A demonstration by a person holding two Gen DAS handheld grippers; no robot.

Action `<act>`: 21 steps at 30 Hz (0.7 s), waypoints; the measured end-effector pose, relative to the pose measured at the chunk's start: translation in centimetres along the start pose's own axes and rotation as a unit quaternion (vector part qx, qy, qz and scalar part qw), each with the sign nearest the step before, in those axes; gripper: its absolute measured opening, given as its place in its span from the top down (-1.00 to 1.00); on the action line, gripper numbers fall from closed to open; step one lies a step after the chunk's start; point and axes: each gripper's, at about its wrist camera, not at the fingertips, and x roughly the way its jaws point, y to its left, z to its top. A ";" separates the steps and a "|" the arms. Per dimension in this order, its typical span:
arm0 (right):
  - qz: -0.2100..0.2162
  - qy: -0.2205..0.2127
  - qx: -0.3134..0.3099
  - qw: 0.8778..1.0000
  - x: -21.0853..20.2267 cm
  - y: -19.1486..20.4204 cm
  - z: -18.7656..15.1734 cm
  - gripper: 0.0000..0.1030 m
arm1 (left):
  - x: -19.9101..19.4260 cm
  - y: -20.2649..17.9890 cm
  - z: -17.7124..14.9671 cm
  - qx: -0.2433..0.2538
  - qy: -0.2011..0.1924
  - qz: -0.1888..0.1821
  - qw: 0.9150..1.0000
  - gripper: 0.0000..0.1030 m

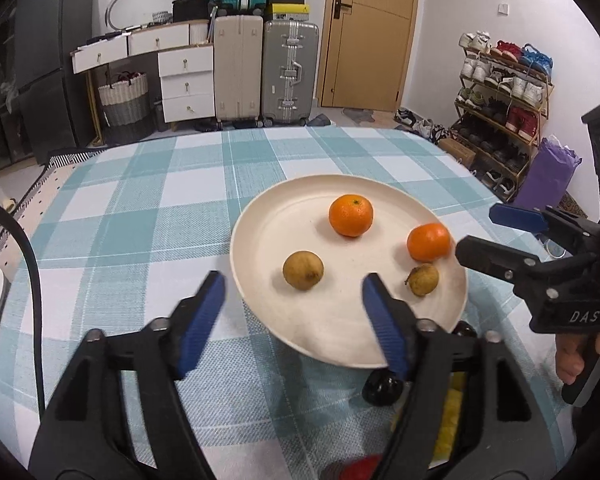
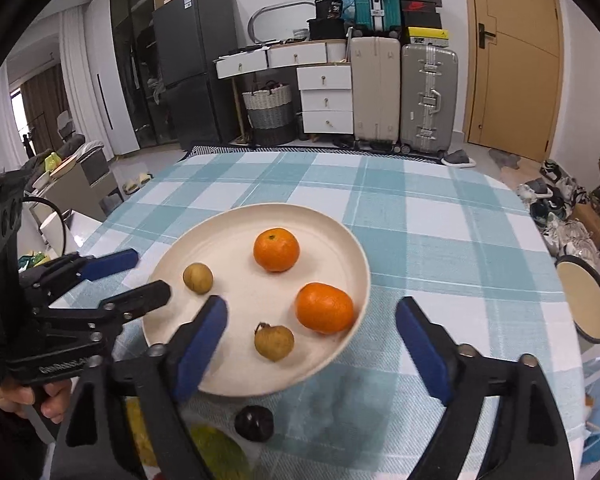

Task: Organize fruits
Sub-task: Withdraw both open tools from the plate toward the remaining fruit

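A cream plate (image 1: 300, 332) (image 2: 244, 376) on the checked tablecloth holds two oranges (image 1: 351, 215) (image 1: 428, 242) (image 2: 276, 249) (image 2: 325, 307) and two small brown longans (image 1: 303, 270) (image 1: 422, 279) (image 2: 198, 277) (image 2: 274, 342). My left gripper (image 1: 294, 312) (image 2: 134, 274) is open and empty at the plate's near-left rim. My right gripper (image 2: 312, 354) (image 1: 484, 234) is open and empty at the plate's near-right rim. A dark round fruit (image 1: 381, 387) (image 2: 254, 423) lies on the cloth just in front of the plate.
Yellow fruit (image 1: 450, 420) (image 2: 216, 454) and something red (image 1: 360, 468) lie at the near edge, partly hidden by the grippers. A round stool (image 2: 586, 300) stands right of the table. Suitcases, drawers and a shoe rack (image 1: 500, 92) line the far walls.
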 end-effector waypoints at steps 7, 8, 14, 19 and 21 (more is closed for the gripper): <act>0.005 0.006 0.021 1.000 -2.6 -0.8 -1.8 -1.00 | -4.6 -0.5 -0.6 0.011 -0.030 0.014 0.999 -0.98; 0.006 0.005 0.021 1.000 -3.0 -0.6 -2.1 -1.00 | -5.3 -0.6 -0.9 0.013 -0.035 0.013 0.999 -0.98; 0.007 0.008 0.017 1.000 -4.7 0.2 -3.5 -1.00 | -7.9 -0.9 -2.3 0.014 -0.034 0.013 0.999 -0.98; 0.011 0.017 0.017 1.000 -5.7 0.8 -4.5 -1.00 | -9.3 -1.3 -3.7 0.019 -0.028 0.009 0.999 -0.98; 0.014 0.021 0.017 1.000 -5.7 1.1 -4.9 -1.00 | -9.6 -1.6 -4.2 0.025 -0.024 0.009 0.999 -0.98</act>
